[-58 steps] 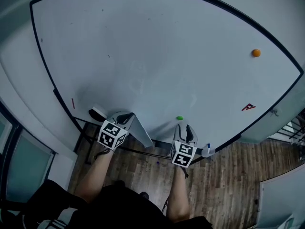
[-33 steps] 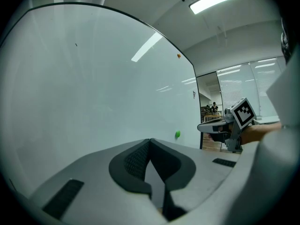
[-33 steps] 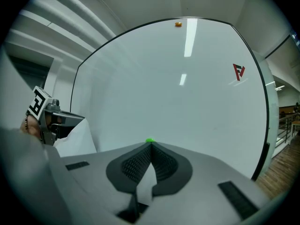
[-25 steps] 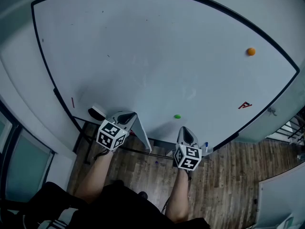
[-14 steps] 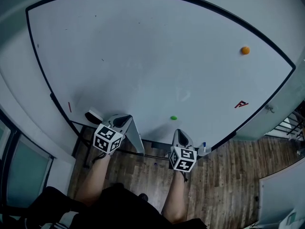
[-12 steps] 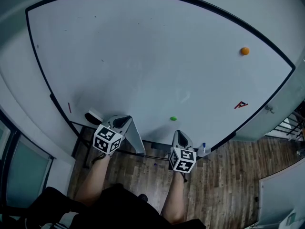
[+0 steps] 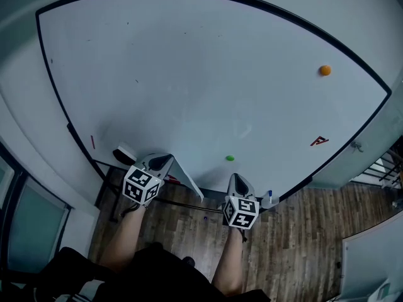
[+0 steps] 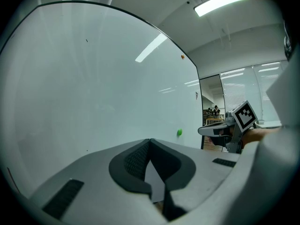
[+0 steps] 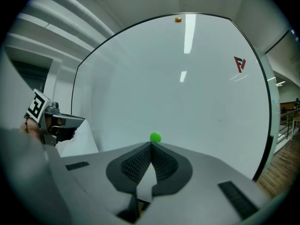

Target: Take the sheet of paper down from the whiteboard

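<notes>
Two tongs are held level in front of the whiteboard (image 7: 208,74), near its lower edge, each with a marker cube on its back. The left tongs (image 7: 165,159) are pressed together on a corner of the sheet of paper (image 7: 187,180). From there the sheet slants down and to the right, away from the board's face and over the wooden floor (image 7: 302,231). Whether its top corner touches the board cannot be told. In the right gripper view the same sheet (image 9: 79,142) hangs white below the left tongs' tips. In the left gripper view, the left tongs (image 8: 150,140) show their dark pads meeting at the tip. The right tongs (image 7: 236,178) are pressed together with nothing between them, well apart from the sheet. In their own view the right tongs (image 9: 151,144) point at a green magnet (image 9: 155,137) sitting on the board just beyond the tip. That green magnet (image 7: 230,158) lies between the two tongs in the head view. An orange magnet (image 7: 325,70) and a small red mark (image 7: 318,141) sit far off on the board's right side.
</notes>
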`<state>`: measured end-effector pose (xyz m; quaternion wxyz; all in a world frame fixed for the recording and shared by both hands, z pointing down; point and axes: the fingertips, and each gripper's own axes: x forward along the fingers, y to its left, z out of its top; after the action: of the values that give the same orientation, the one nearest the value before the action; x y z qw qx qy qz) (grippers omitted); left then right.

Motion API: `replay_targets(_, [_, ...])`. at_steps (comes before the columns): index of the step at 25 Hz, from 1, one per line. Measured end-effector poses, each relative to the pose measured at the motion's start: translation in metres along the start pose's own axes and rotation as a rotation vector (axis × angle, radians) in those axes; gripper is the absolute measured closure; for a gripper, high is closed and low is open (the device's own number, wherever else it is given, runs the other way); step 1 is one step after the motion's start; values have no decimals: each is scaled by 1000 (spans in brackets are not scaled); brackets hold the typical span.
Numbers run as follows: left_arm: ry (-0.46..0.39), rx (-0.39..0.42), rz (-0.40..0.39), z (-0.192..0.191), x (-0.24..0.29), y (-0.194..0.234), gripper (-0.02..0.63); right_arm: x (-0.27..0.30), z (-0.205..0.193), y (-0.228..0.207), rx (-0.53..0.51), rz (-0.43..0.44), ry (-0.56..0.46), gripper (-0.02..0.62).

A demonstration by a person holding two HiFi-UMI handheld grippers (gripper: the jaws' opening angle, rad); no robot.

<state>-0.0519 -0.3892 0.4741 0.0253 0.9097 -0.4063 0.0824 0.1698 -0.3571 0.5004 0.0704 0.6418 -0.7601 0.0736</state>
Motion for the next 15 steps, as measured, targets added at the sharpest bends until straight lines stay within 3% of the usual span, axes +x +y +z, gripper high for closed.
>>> replay_targets(15, [-1,-8,8,-2,4,5,586,8,-2,-1,-2,-2,4,572])
